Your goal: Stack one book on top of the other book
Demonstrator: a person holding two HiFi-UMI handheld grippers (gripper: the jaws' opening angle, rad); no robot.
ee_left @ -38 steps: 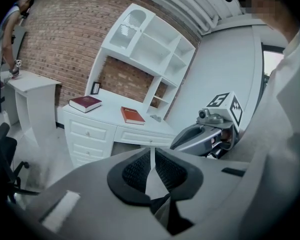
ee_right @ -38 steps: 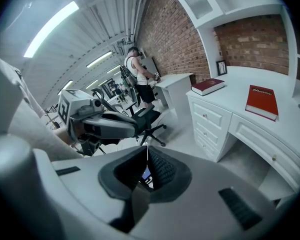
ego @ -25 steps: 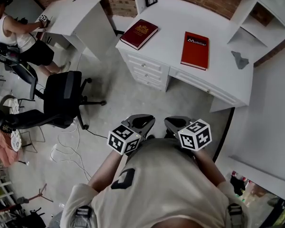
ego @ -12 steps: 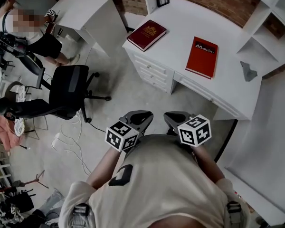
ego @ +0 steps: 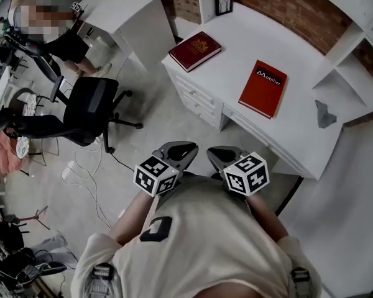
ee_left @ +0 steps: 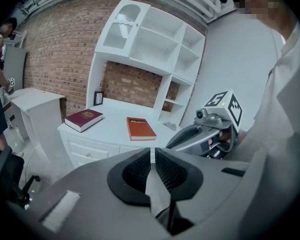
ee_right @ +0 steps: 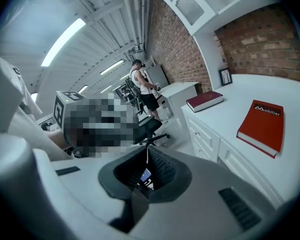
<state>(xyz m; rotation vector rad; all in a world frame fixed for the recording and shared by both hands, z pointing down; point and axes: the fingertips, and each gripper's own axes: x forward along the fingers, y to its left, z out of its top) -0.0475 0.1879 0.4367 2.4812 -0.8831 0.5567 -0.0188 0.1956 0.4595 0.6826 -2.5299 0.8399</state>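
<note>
Two books lie apart on the worktop point(ego: 286, 48): maroon book point(ego: 194, 50) at eleven o'clock, red book point(ego: 262, 88) at one. Left gripper point(ego: 176, 150) and right gripper point(ego: 222, 156) have fingers pressed together, empty.

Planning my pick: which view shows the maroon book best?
Head view: the maroon book shows its whole cover from above. The left gripper view shows it small and at a slant; the right gripper view shows it small and far off, mostly its edge.

Bright, even light from ceiling strips point(ee_right: 65, 46), soft shadows, heavy fisheye edge distortion.
</note>
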